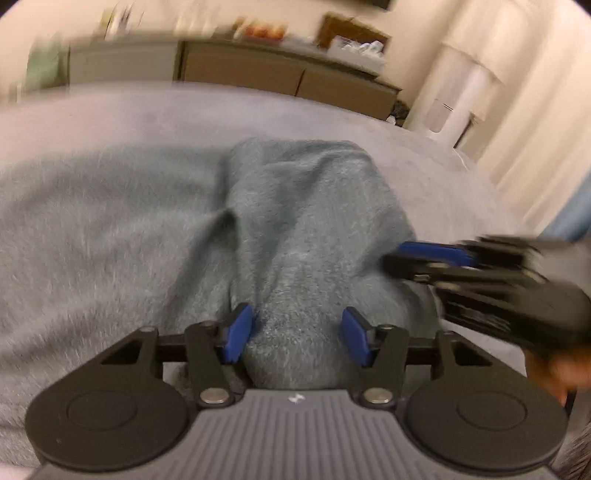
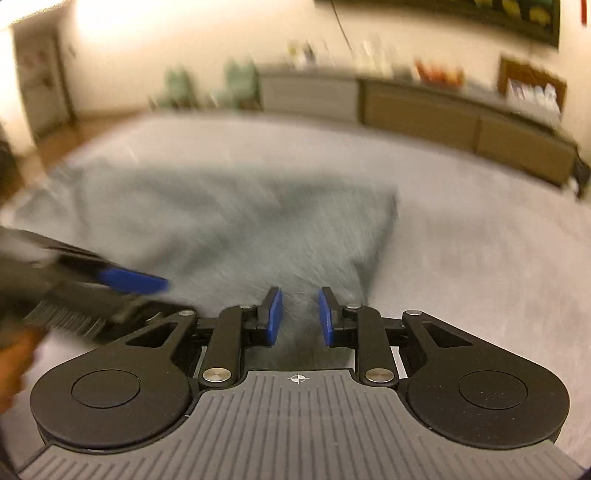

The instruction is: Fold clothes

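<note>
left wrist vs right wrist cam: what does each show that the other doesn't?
Left wrist only: a raised fold ridge in the fuzzy grey-green garment, a white cylindrical appliance by the wall, the right gripper from its side.

Right wrist only: a doorway at far left, a dark framed picture on the wall, the garment's straight right edge, the left gripper from its side.

Both: the garment on the grey bed cover, the long low brown cabinet, and both grippers with blue pads apart over the fabric.

text: none legible | left gripper body: small white logo mark, no letters | right gripper body: white crosshair symbol | background items too blurred
</note>
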